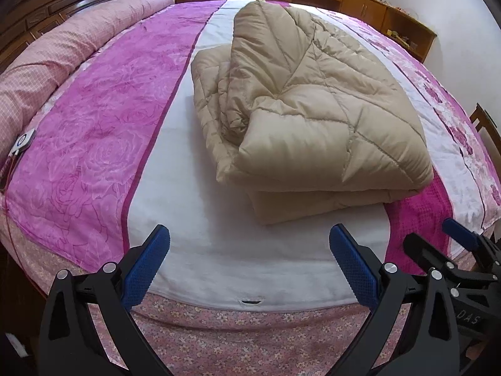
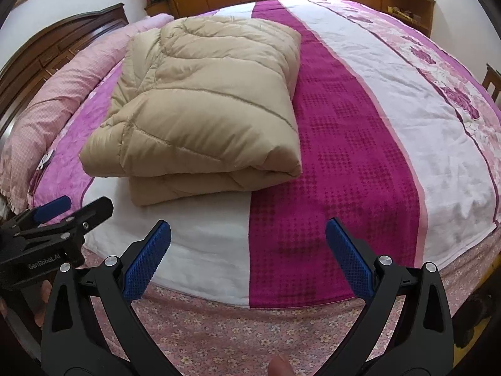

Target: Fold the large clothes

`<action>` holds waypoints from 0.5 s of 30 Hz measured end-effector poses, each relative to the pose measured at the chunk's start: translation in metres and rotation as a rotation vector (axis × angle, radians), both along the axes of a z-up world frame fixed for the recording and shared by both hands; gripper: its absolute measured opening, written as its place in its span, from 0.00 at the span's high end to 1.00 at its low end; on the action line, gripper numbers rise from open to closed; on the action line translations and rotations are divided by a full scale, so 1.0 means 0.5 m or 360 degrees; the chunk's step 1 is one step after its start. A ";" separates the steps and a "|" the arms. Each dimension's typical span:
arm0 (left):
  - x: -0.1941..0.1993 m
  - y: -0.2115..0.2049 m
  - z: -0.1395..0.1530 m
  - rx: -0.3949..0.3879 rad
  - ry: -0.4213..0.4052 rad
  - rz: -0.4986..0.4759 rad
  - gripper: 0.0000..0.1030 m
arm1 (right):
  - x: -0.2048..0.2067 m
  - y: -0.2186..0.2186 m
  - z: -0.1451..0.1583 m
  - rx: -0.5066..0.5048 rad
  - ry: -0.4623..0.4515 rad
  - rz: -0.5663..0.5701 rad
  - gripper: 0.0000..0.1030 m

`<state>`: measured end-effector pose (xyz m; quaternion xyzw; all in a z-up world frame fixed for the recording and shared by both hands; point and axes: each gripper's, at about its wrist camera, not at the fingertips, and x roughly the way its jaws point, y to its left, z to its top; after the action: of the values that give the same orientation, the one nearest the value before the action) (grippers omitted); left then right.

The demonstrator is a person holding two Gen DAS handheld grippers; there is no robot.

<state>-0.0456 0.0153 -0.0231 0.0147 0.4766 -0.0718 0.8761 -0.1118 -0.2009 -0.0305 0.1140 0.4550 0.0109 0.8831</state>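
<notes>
My left tool stands released, its two black arms splayed wide and the blue pads with their fine knurled faces holding nothing between them. My right tool is just as wide apart and equally empty (its pads have the same dimpled rubbery look). Each tool shows in the other's view: the right one at about 3 o'clock from the left camera, the left one at about 9 o'clock from the right camera.

Under both tools runs the near edge of the bed, skirted in pink cloth printed with small pale flowers. Above that lies a bedspread in long stripes: plain white, a deep magenta band with a woven dotted check, and a softer pink band with large rose outlines.

The beige quilted garment sits at 12 o'clock from the left tool and about 11 o'clock from the right, well apart from both. It is folded into a thick, puffy, roughly rectangular bundle of smooth, slightly shiny fabric, crossed by stitched diagonal seams, with a lower layer showing beneath the rounded front fold.

A pink checked duvet roll lies along the dark carved wooden headboard at 10 o'clock.
</notes>
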 end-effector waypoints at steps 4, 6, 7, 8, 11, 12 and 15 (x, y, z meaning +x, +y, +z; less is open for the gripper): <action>-0.004 0.001 0.004 0.0007 -0.0020 0.0007 0.05 | 0.002 -0.004 -0.002 0.0016 0.0017 -0.0015 0.04; -0.004 -0.001 0.003 0.0022 -0.0020 0.0001 0.05 | 0.000 -0.004 0.000 0.0014 0.0013 -0.0018 0.04; -0.004 -0.001 0.003 0.0024 -0.0021 -0.0002 0.05 | 0.000 -0.003 0.000 0.0013 0.0014 -0.0018 0.04; -0.005 -0.002 0.003 0.0020 -0.0021 -0.0004 0.05 | -0.001 -0.003 0.000 0.0013 0.0015 -0.0018 0.04; -0.006 -0.004 0.002 0.0018 -0.0020 -0.0008 0.05 | -0.001 -0.003 0.002 0.0000 0.0011 -0.0016 0.04; -0.006 -0.004 0.001 0.0023 -0.0021 -0.0008 0.05 | -0.002 -0.002 0.002 -0.0002 0.0011 -0.0015 0.04; -0.006 -0.003 -0.001 0.0017 -0.0009 -0.0011 0.05 | -0.002 0.001 0.002 0.0000 0.0014 -0.0010 0.04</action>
<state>-0.0484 0.0140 -0.0237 0.0211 0.4745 -0.0723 0.8770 -0.1129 -0.2003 -0.0293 0.1156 0.4584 0.0075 0.8812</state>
